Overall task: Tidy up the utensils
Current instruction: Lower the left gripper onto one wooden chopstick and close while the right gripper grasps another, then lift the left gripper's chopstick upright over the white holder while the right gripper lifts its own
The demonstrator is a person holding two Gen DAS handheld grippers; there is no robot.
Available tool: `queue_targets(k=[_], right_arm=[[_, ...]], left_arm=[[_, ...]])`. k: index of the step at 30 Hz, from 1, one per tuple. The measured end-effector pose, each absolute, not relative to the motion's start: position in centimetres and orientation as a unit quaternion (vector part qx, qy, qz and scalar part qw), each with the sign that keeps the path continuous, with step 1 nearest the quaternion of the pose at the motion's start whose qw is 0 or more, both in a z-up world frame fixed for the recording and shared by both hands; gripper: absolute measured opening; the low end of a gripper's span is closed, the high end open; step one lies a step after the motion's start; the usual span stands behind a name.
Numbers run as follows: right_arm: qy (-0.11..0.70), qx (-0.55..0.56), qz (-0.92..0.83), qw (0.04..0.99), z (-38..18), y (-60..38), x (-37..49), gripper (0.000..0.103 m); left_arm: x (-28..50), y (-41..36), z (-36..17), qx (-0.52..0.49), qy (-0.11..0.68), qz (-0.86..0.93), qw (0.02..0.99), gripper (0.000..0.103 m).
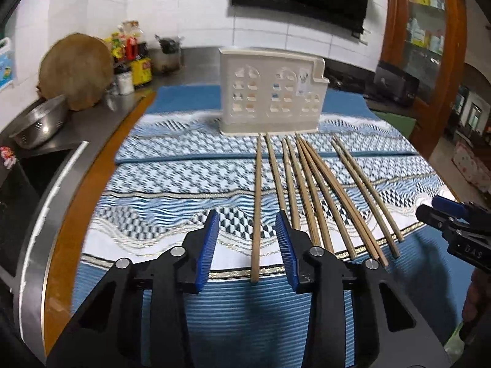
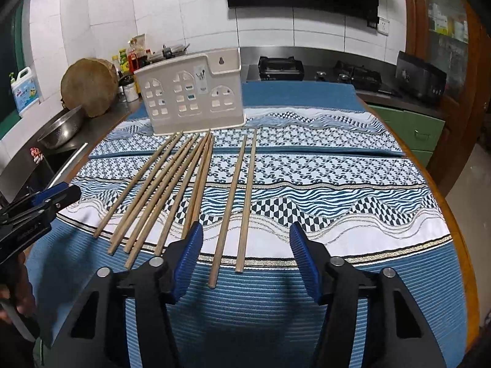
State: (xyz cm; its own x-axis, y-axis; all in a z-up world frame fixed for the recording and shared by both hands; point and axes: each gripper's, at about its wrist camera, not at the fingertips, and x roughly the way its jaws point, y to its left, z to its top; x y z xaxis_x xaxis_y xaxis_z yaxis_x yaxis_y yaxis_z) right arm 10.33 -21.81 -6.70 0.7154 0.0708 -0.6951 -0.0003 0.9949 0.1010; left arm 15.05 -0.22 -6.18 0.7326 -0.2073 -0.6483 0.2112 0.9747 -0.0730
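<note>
Ten chopsticks (image 2: 172, 190) loose on cloth (image 2: 337, 184), holder (image 2: 190, 95) unfilled (task barely begun); left gripper (image 1: 248, 239) and right gripper (image 2: 245, 247) part-open, empty.

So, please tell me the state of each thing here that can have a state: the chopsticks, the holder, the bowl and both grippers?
Wooden chopsticks: ten, lying flat on the patterned blue cloth, none in the holder.
Cream plastic utensil holder: upright, looks empty.
Steel colander bowl: tilted at the sink edge.
Left gripper: open, one chopstick between its jaws, not pressed.
Right gripper: open, two chopsticks between its jaws, untouched.
</note>
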Motion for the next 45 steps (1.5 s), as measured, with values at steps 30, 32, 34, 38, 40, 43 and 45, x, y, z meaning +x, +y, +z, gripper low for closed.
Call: queue_targets(k=[30,32,34,38,40,43,45], right_arm=[[0.439,0.048,0.035,0.897,-10.5,-21.2,14.6,0.015],[0.438,0.043,0.032,0.897,-10.6,-21.1,14.9,0.015],[0.438,0.035,0.027,0.898,-10.7,-20.8,15.1,0.015],[0.432,0.013,0.017,0.902,-10.8,-20.3,15.0,0.013],[0.429,0.010,0.012,0.903,-10.9,-20.3,15.0,0.009],[0.429,0.023,0.017,0.903,-10.9,-20.7,15.0,0.007],[0.429,0.026,0.016,0.903,-10.7,-21.1,14.9,0.007]], left_arm=[[19.8,-1.8,-10.9,0.021,0.426,-0.165,0.889,0.014],[20.0,-1.9,-11.0,0.024,0.426,-0.164,0.889,0.014],[20.0,-2.0,-11.0,0.024,0.426,-0.161,0.890,0.014],[20.2,-2.3,-10.9,0.031,0.425,-0.156,0.891,0.014],[20.3,-2.3,-11.0,0.030,0.425,-0.155,0.891,0.013],[20.4,-2.2,-11.0,0.027,0.425,-0.150,0.892,0.007],[20.5,-2.0,-10.9,0.019,0.428,-0.147,0.891,0.005]])
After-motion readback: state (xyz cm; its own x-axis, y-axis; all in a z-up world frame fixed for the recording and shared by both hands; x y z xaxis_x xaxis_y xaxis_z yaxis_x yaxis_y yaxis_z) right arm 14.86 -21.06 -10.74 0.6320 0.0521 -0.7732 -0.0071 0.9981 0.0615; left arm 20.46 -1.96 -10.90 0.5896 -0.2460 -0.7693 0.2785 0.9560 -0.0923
